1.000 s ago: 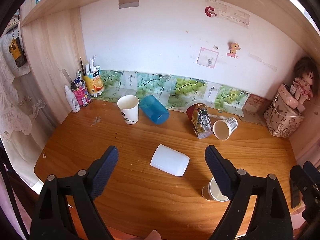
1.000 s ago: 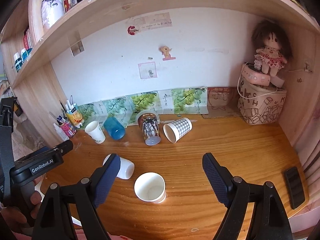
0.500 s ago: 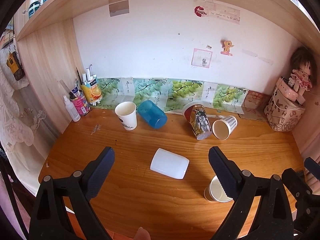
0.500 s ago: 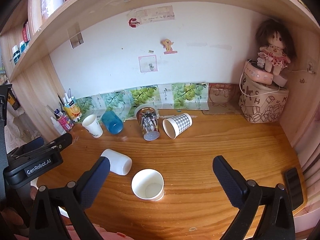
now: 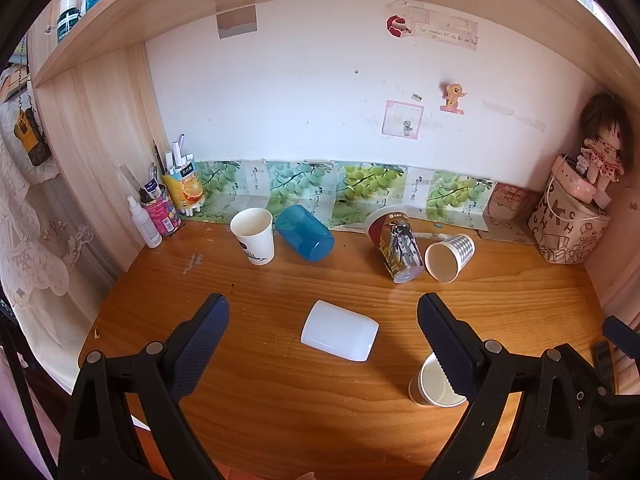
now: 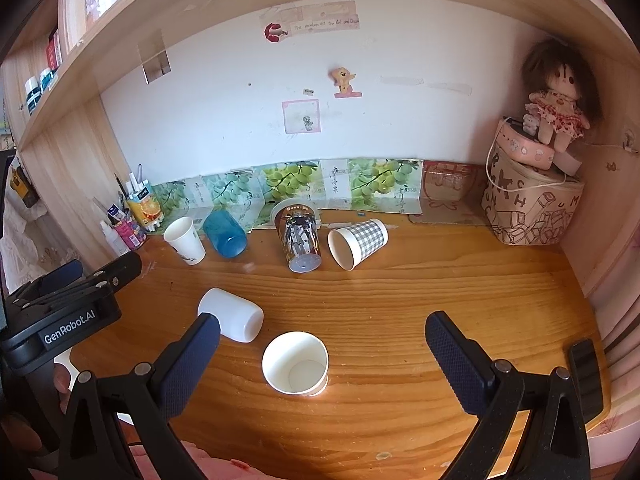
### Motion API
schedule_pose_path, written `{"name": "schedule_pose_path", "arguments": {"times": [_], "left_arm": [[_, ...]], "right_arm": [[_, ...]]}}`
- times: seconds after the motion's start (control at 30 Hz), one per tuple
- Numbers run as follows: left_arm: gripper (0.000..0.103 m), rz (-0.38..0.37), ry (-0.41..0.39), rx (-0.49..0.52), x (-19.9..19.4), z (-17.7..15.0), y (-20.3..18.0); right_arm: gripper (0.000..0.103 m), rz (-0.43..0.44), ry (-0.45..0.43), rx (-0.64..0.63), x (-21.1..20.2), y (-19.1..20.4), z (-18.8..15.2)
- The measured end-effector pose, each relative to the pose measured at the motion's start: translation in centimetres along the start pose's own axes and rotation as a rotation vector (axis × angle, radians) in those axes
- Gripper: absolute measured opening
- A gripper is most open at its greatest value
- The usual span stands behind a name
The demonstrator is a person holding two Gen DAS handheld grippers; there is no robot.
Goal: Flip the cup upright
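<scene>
A white cup (image 5: 339,336) lies on its side mid-desk, also in the right wrist view (image 6: 231,319). A blue cup (image 5: 304,232), a printed cup (image 5: 396,249) and a checked paper cup (image 5: 450,257) lie on their sides near the back. Two white paper cups stand upright, one at the back left (image 5: 253,235) and one at the front (image 6: 295,363). My left gripper (image 5: 322,320) is open and empty, above the desk in front of the white cup. My right gripper (image 6: 322,338) is open and empty, above the front upright cup.
Pen holders and a spray bottle (image 5: 146,222) stand at the back left corner. A patterned bag (image 6: 532,208) with a doll (image 6: 558,108) sits at the back right. A dark phone (image 6: 586,376) lies near the desk's right front edge. A shelf runs overhead.
Both grippers have pulled back and up a little, so the cups look slightly farther away. No cup has moved. Both grippers stay open.
</scene>
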State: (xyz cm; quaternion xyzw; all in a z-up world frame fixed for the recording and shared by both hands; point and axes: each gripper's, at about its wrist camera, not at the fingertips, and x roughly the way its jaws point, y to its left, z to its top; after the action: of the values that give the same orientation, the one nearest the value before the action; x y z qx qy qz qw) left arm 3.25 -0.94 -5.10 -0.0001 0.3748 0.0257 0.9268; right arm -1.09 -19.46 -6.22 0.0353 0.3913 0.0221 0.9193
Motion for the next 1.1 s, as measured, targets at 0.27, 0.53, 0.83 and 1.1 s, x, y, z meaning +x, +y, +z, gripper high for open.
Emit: {"name": "schedule_pose_path", "arguments": {"times": [0.27,0.53,0.83,1.1], "left_arm": [[0.096,-0.001,0.004,0.004,0.14,0.06,-0.07],[0.096,-0.008,0.005,0.027,0.32,0.06,-0.46],[0.096,-0.015,0.005,0.031,0.31,0.03,-0.65],[0.096,-0.016,0.002,0.032,0.25,0.07,-0.55]], "right_arm": [[0.103,-0.006,0.005,0.005,0.25,-0.06,0.10],[0.103,-0.010,0.011,0.010,0.39,-0.10,0.08],[0.103,-0.011,0.014,0.014,0.48,-0.13,0.01],[0.103,-0.011,0.017,0.013,0.56,-0.03,0.04]]}}
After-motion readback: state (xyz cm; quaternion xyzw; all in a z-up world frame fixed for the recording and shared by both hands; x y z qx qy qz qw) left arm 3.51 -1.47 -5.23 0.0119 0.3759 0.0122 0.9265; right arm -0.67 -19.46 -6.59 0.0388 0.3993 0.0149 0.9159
